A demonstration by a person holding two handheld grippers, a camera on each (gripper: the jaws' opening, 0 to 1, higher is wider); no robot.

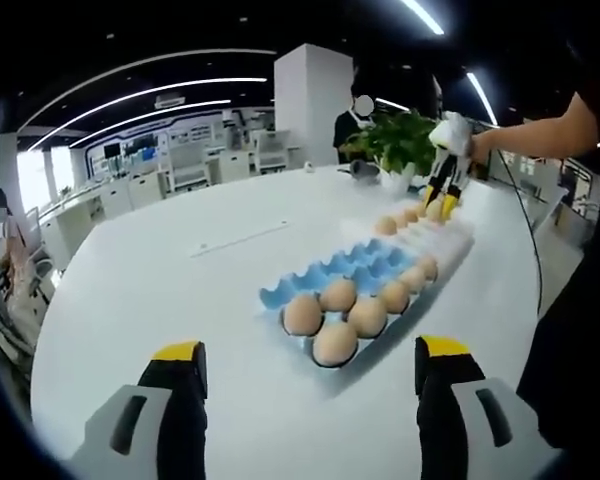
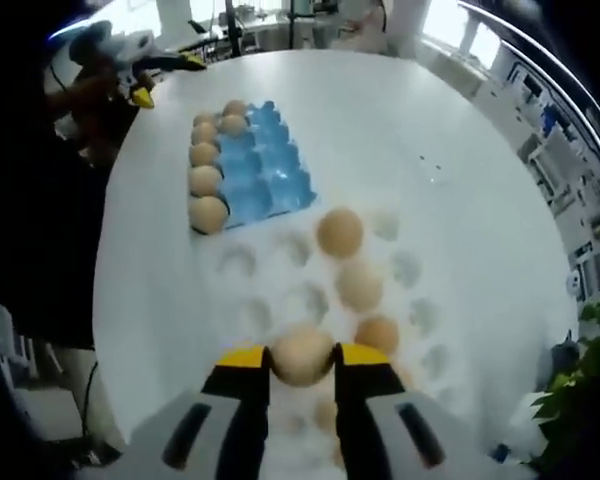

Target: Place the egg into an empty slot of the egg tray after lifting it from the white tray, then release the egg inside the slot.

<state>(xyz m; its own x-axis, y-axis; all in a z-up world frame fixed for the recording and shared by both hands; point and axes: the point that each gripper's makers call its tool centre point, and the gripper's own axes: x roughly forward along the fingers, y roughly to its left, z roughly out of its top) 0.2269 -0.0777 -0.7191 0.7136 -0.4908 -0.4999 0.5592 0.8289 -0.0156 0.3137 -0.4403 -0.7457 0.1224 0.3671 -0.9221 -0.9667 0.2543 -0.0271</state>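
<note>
White table (image 2: 460, 130), right claw (image 2: 302, 372) clamping egg (image 2: 302, 356), long axis crosswise

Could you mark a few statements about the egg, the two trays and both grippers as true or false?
1. The right gripper has its jaws closed on an egg. True.
2. The blue egg tray is completely full. False: several of its slots are empty, with eggs along one side and one end.
3. The left gripper holds an egg. False: its jaws stand open with nothing between them.
4. The held egg is over the white tray. True.
5. A potted plant stands on the white table. True.
</note>
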